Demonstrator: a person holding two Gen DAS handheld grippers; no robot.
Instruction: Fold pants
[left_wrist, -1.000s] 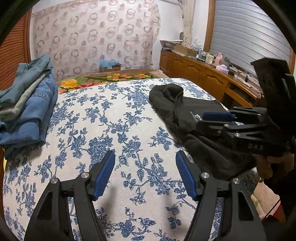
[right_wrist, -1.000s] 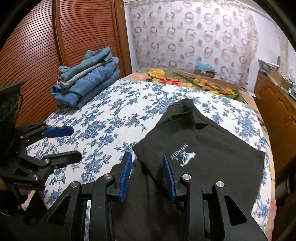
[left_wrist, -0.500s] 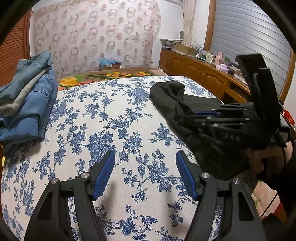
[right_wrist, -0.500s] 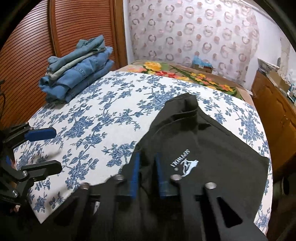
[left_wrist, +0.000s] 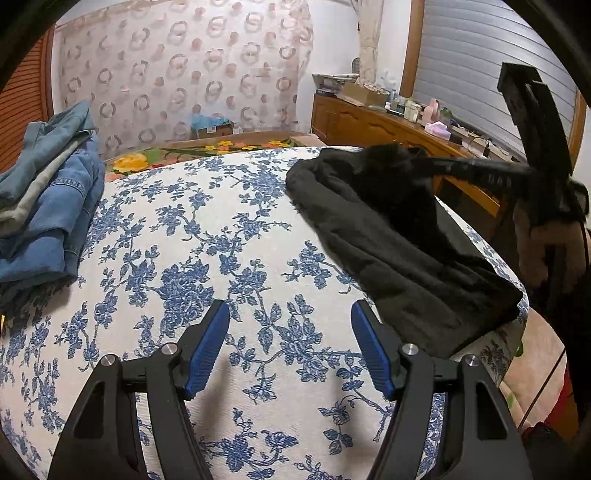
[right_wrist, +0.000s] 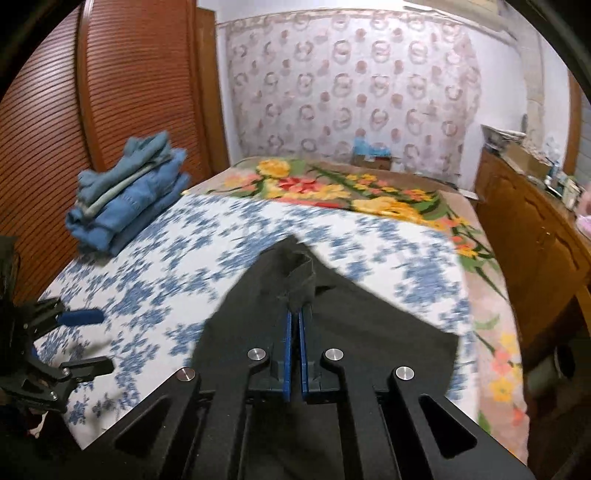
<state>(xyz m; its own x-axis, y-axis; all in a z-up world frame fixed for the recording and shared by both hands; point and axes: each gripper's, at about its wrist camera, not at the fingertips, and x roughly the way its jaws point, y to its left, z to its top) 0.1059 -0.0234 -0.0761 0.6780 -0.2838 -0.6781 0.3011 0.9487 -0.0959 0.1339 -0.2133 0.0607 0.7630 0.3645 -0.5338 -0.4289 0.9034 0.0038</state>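
One gripper (right_wrist: 294, 325) pinching black pants (right_wrist: 369, 332), lifted fold

Left wrist view: we look from low over the near edge of the bed (left_wrist: 229, 236), facing its far end and the patterned curtain (left_wrist: 184, 74), close to the floral cover. Right wrist view: we look from higher, the same way, nearer the black pants (right_wrist: 332, 321). Shared: bed, curtain (right_wrist: 351, 92), denim pile (left_wrist: 44, 206) (right_wrist: 125, 192), pants (left_wrist: 406, 251); each view shows the other gripper (left_wrist: 436, 166) (right_wrist: 88, 341)
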